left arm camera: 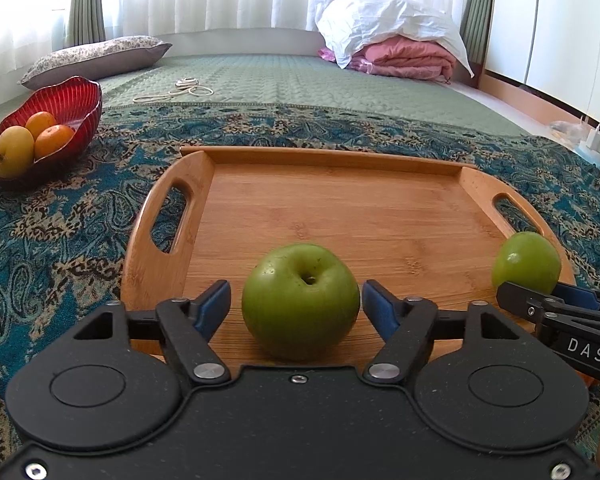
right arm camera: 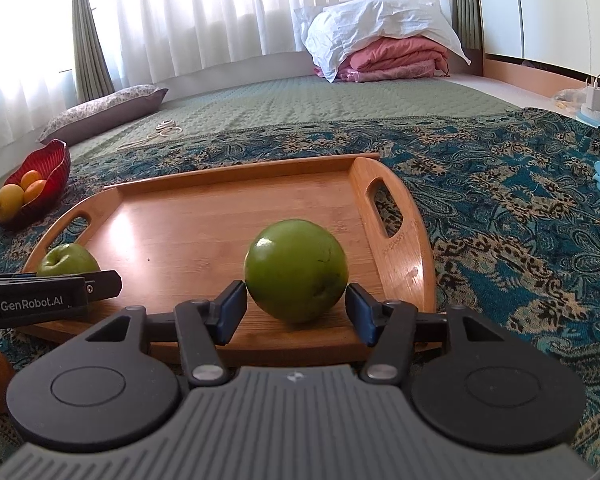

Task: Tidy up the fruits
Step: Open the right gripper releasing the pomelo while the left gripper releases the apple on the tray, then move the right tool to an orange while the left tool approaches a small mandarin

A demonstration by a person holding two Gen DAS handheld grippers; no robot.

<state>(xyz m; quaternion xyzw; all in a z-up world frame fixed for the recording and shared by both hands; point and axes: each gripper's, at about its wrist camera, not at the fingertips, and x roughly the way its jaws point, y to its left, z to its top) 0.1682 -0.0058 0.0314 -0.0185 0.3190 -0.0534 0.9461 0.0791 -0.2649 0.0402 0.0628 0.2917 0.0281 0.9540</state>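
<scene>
With each round green apple [left arm camera: 300, 300] [right arm camera: 296, 276] sitting loose on the rectangular bamboo tray [left arm camera: 332, 216] between the spread pads of the left gripper [left arm camera: 296, 306] and right gripper [right arm camera: 296, 312], a clumsy withdrawal could roll one off.

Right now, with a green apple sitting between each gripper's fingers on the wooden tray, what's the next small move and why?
Probably draw both grippers straight back. The left gripper and right gripper stand open with gaps beside each green apple, and both apples rest on the wooden tray, so they look released.
</scene>
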